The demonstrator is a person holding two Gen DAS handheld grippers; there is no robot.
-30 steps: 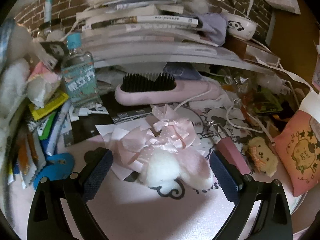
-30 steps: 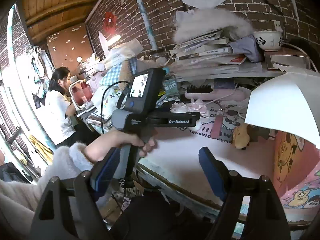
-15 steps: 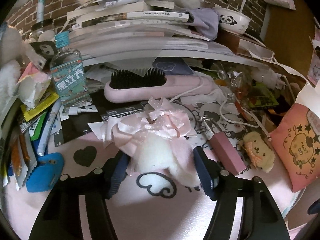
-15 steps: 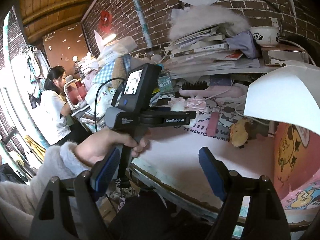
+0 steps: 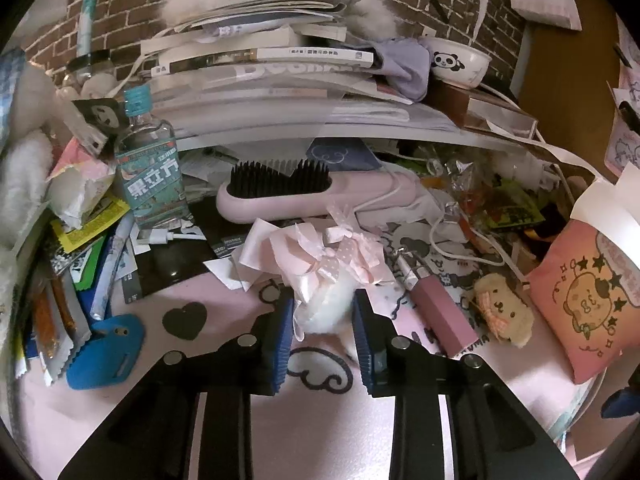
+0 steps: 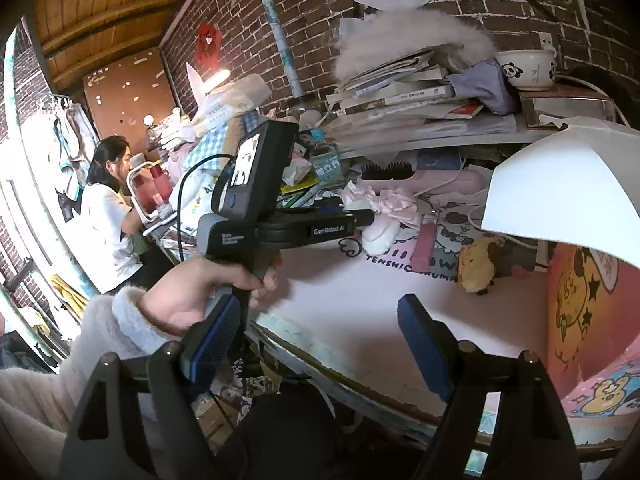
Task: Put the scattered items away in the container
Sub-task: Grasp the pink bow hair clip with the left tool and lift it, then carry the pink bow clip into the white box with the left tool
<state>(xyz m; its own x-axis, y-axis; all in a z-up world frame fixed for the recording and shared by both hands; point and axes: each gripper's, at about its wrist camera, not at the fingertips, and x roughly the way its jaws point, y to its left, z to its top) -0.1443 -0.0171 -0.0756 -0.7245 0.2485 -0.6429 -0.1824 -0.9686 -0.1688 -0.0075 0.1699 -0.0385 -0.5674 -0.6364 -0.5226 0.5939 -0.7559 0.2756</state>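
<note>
Fluffy white-and-pink plush toy with pink ribbon bows (image 5: 334, 300) sits on the pink printed desk mat (image 5: 224, 412), pinched between both blue pads of the left gripper (image 5: 322, 328); jaws pressed onto its white fuzzy end. Bows fan out toward 12 o'clock from the pads.

Around the left jaws:
- 2 o'clock: slim pink rectangular stick (image 5: 440, 312) flat on the mat, just beside the plush.
- 3 o'clock, past the stick: small tan plush dog (image 5: 504, 316).
- far 3 o'clock: pink fabric container with cartoon print (image 5: 584, 300), white paper liner sticking up at its rim.
- 12 o'clock: pink hairbrush with black bristles (image 5: 312, 196), lying on its side, white cord trailing off it.
- 10 o'clock: clear bottle with teal label and blue cap (image 5: 150, 168), upright.
- 9 o'clock: blue flat plastic piece (image 5: 106, 352) beside a pile of sachets.

Right gripper (image 6: 320, 344): jaws spread wide, nothing between them, hanging off the desk edge. Its view shows a hand (image 6: 200, 292) with a fuzzy white sleeve gripping the left tool's handle, and the same container (image 6: 588, 320) at 3 o'clock.
</note>
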